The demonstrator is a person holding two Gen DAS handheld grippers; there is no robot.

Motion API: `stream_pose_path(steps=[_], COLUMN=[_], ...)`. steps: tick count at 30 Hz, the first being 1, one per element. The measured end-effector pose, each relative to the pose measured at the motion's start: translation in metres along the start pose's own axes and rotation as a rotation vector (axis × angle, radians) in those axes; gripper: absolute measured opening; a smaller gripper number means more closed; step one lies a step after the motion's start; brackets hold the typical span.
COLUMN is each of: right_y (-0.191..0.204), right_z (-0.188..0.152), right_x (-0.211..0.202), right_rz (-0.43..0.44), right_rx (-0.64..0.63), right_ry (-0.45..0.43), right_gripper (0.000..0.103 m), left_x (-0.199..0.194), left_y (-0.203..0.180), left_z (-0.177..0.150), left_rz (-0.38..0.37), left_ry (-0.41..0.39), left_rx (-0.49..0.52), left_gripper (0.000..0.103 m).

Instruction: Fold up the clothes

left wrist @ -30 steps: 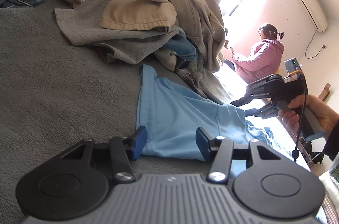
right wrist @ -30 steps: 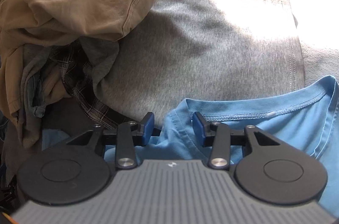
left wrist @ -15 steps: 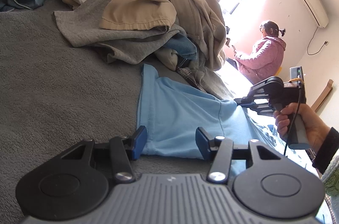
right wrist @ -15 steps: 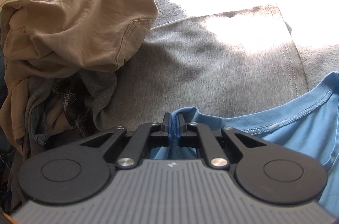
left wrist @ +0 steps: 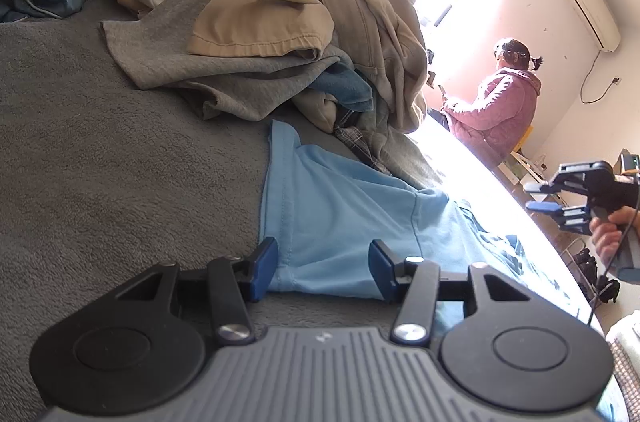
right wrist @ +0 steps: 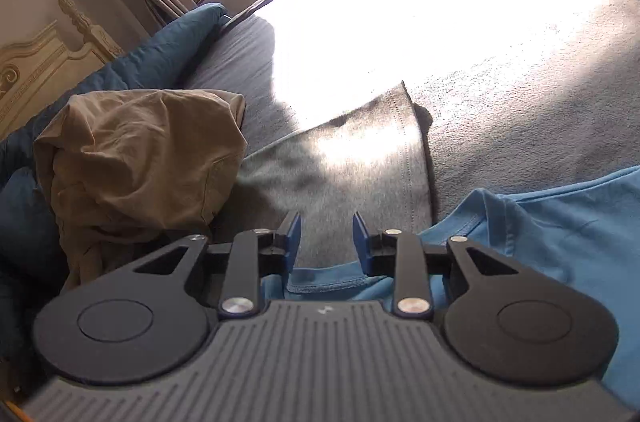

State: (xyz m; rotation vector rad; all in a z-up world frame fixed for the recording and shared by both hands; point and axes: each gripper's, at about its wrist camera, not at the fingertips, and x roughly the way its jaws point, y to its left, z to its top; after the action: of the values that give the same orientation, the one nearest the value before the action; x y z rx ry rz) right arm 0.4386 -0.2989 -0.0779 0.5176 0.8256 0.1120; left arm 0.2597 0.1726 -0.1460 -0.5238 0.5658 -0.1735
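Observation:
A light blue shirt lies spread on the grey blanket. My left gripper is open and low over the bed, and the shirt's near edge sits between its blue fingers. In the left wrist view my right gripper hangs open above the bed's far edge, held in a hand. In the right wrist view my right gripper is open with nothing between its pads. The blue shirt lies below and to its right.
A heap of tan, grey and plaid clothes rises behind the shirt. A flat grey T-shirt and a tan garment lie ahead of the right gripper. A person in a pink jacket sits by the window. Blue pillows line the headboard.
The right gripper shut on the blue shirt's collar half a second ago, then opened, let go and rose away from it. The left gripper stayed put.

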Motion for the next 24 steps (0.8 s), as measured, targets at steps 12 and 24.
stream_pose_path(steps=[12, 24], right_y=[-0.009, 0.089], right_z=[-0.018, -0.047], right_x=[0.081, 0.011], right_rz=[-0.208, 0.049], right_rx=[-0.126, -0.306], right_ry=[0.045, 0.046], right_gripper=[0.006, 0.015], left_x=[-0.001, -0.017], left_y=[0.003, 0.024], left_z=[0.002, 0.011], left_rz=[0.007, 0.004], left_ry=[-0.003, -0.068], left_rx=[-0.013, -0.153], left_gripper=[0.048, 0.051])
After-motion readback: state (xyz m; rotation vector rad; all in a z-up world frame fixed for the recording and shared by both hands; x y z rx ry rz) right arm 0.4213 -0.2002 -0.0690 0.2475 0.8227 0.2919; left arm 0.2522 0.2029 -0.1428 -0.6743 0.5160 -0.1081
